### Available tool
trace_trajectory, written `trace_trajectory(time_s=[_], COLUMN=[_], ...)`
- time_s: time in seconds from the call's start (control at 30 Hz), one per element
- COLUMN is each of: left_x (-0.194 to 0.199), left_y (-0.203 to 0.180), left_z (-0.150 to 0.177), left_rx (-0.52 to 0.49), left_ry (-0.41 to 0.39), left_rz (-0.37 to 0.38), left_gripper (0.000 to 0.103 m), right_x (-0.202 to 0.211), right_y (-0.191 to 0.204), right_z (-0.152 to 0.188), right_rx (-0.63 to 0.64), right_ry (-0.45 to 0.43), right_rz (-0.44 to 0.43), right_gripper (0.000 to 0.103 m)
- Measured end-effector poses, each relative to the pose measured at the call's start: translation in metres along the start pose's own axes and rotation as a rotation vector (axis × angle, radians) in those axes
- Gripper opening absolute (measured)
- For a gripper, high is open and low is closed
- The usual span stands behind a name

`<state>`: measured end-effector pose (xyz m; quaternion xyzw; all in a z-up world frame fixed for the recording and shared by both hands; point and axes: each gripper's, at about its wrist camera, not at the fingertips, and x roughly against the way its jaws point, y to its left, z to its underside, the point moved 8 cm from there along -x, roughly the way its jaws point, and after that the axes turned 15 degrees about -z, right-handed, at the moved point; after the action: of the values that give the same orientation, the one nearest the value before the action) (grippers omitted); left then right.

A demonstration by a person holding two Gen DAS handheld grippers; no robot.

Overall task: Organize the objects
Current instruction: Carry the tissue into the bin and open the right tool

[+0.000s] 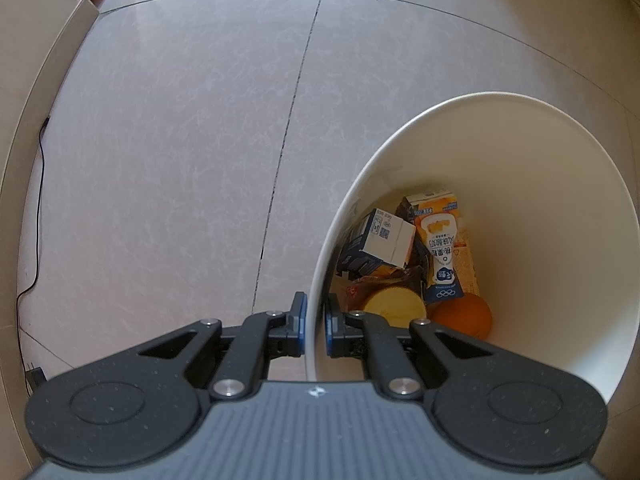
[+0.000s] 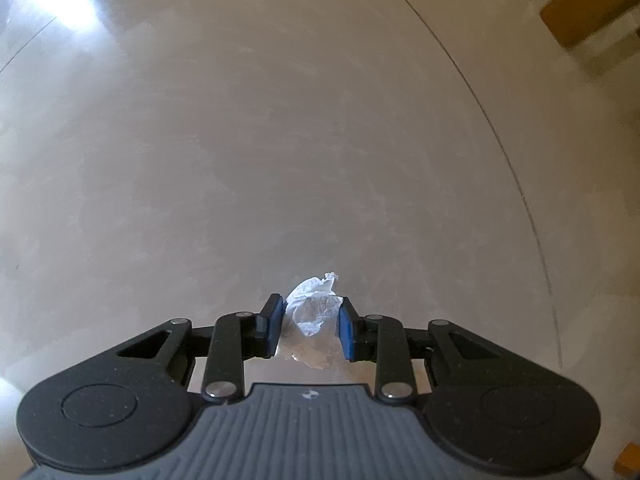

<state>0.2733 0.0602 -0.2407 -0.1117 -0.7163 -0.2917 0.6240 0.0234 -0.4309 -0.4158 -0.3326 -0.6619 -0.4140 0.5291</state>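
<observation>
Our left tongs (image 1: pixel 316 326) and right tongs (image 2: pixel 311 328), matte black speckled linkage arms, silver round screws at pivots, blue pads (image 2: pixel 347 334) on fingertips, grey ribbed housing with small cross marking

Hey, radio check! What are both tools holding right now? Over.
Left tool shut on white bin's rim. Right tool shut on crumpled tissue. Floor below shows nothing in the way.

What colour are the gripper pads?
Blue pads, clearest in the right wrist view, pressing the white tissue.
</observation>
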Motion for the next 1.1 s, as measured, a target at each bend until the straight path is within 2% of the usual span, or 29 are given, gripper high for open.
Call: trace_trajectory(time_s=[0.53,0.83,1.1], left_x=[-0.002,-0.001,-0.001], left_y=[0.000,0.001,0.001], left_z=[0.000,0.001,0.001], left_rx=[0.001,-0.012,-0.021], left_ry=[0.003,-0.004,-0.008], left_rz=[0.010,0.012,0.009], left_gripper=[0.007,0.006,0.006], right_x=[0.096,0.141,0.185], right_y=[0.077,0.120,0.167], right_z=[0.027,0.066,0.097], right_rx=[0.248,0.414,0.533], right_ry=[0.031,0.057,0.069], right_rz=[-0.068,-0.093,-0.152], right_gripper=[0.033,0.033,0.033])
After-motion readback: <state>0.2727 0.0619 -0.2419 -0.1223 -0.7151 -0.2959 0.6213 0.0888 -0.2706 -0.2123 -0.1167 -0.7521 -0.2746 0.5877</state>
